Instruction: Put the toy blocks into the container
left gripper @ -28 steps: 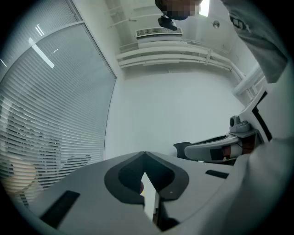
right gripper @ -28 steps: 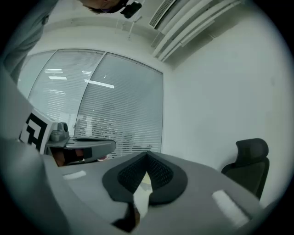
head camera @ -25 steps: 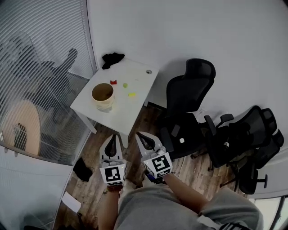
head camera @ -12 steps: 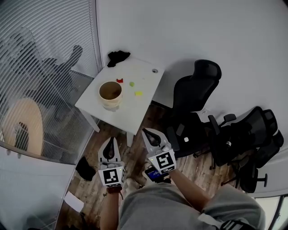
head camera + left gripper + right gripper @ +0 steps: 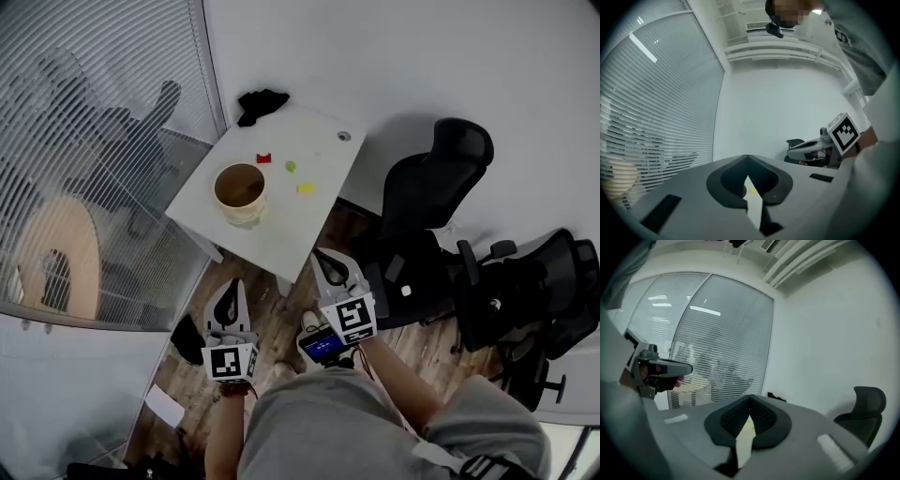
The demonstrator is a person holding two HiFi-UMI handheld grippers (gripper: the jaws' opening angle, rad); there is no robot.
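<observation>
On a white table (image 5: pixel 281 234) stands a round beige container (image 5: pixel 239 189). Behind it and to its right lie a red block (image 5: pixel 263 158), a green block (image 5: pixel 291 166) and a yellow block (image 5: pixel 306 188). Both grippers hang over the wooden floor, short of the table's near edge. My left gripper (image 5: pixel 228 284) (image 5: pixel 747 157) is shut and holds nothing. My right gripper (image 5: pixel 322 255) (image 5: pixel 750 397), close to the table's near corner, is also shut and holds nothing. Each gripper view shows the other gripper off to the side.
A black cloth (image 5: pixel 262 101) and a small round disc (image 5: pixel 344 135) lie at the table's far end. Black office chairs (image 5: pixel 436 187) crowd the right side. A glass wall with blinds (image 5: pixel 103 141) runs along the left. A black bag (image 5: pixel 187 337) and a white sheet (image 5: pixel 169 405) lie on the floor.
The person has stepped toward the table, which now sits lower and larger in the head view. Both grippers came along with the step, the right one reaching further ahead. Jaws stay shut.
</observation>
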